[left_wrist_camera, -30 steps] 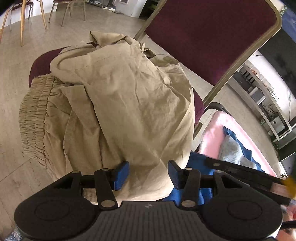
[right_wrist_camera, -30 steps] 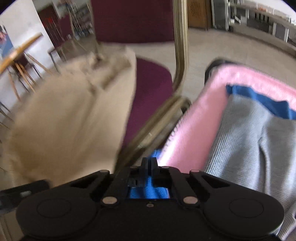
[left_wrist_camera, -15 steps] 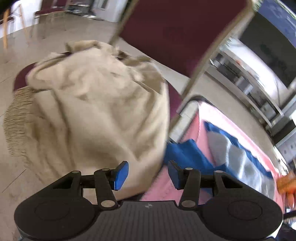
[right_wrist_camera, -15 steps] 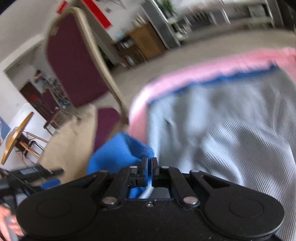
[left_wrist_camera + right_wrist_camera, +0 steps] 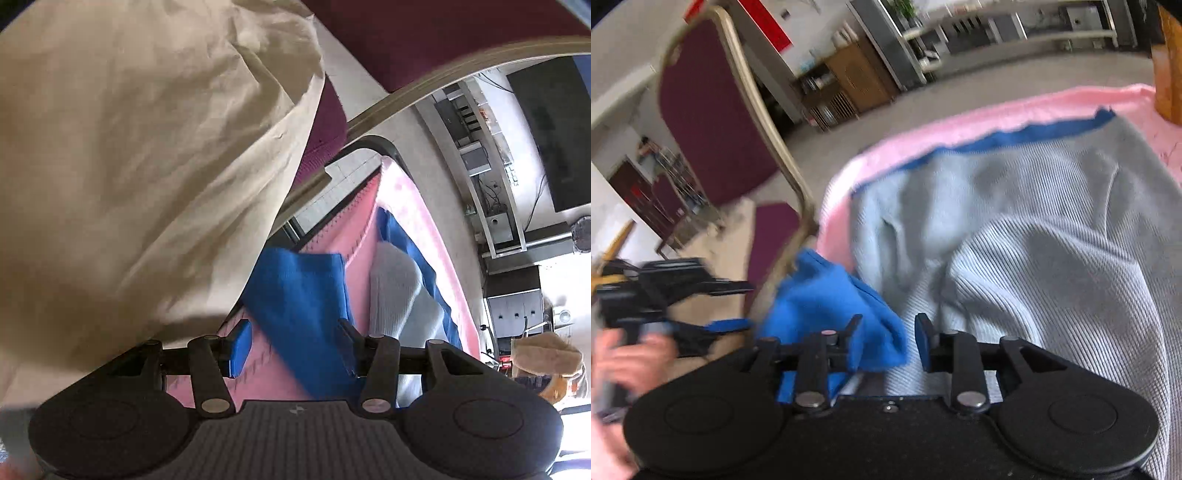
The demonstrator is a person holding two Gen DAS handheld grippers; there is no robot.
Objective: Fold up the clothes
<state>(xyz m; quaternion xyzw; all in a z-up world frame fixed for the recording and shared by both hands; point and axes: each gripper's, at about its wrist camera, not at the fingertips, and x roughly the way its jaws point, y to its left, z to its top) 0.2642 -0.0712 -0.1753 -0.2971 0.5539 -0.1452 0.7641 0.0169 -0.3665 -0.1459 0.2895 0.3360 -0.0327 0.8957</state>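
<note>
Beige garment (image 5: 147, 166) runs off the frame's top and left, its shape lost. Blue cloth (image 5: 831, 306) slips behind the right hand-held gripper (image 5: 886, 339); person's hand (image 5: 624, 362) blurred.

Looks like a hall or function room rather than a home — maroon banquet chair (image 5: 713, 122) with gilt metal frame, more like it behind, steel shelving (image 5: 886, 48), wooden cabinet (image 5: 857, 79), a large dark screen (image 5: 554, 122) — bare pale floor throughout.

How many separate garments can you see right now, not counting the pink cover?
3: the beige garment heaped on the chair; the blue garment and grey knit on the pink cover. More may lie underneath.
</note>
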